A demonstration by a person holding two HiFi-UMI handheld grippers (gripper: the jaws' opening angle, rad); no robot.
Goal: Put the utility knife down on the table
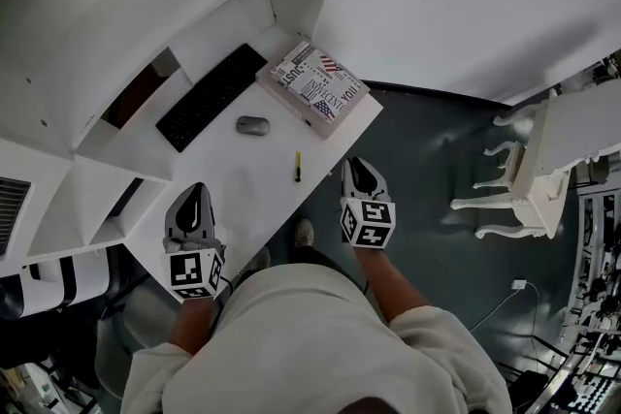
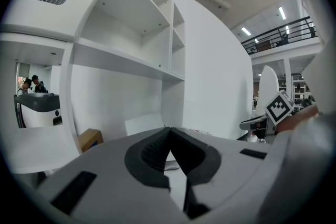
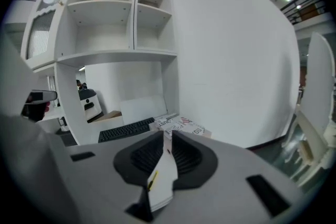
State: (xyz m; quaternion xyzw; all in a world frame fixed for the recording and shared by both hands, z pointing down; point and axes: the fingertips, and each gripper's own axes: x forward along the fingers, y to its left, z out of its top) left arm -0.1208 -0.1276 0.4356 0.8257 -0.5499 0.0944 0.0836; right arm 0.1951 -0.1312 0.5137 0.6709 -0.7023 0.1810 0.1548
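Note:
The utility knife (image 1: 298,167), slim, yellow and black, lies flat on the white table (image 1: 243,194) near its front edge, and nothing holds it. My right gripper (image 1: 361,177) hovers just right of the knife, past the table's edge, with its jaws together and empty. In the right gripper view the knife (image 3: 152,180) shows on the strip of table below the right gripper (image 3: 168,132). My left gripper (image 1: 194,210) sits over the table's front left part, well left of the knife. The left gripper (image 2: 170,129) is shut on nothing.
A black keyboard (image 1: 212,97), a grey mouse (image 1: 252,124) and a printed book (image 1: 315,85) lie farther back on the table. White shelving (image 1: 116,5) rises behind and to the left. A white chair (image 1: 524,170) stands on the dark floor to the right.

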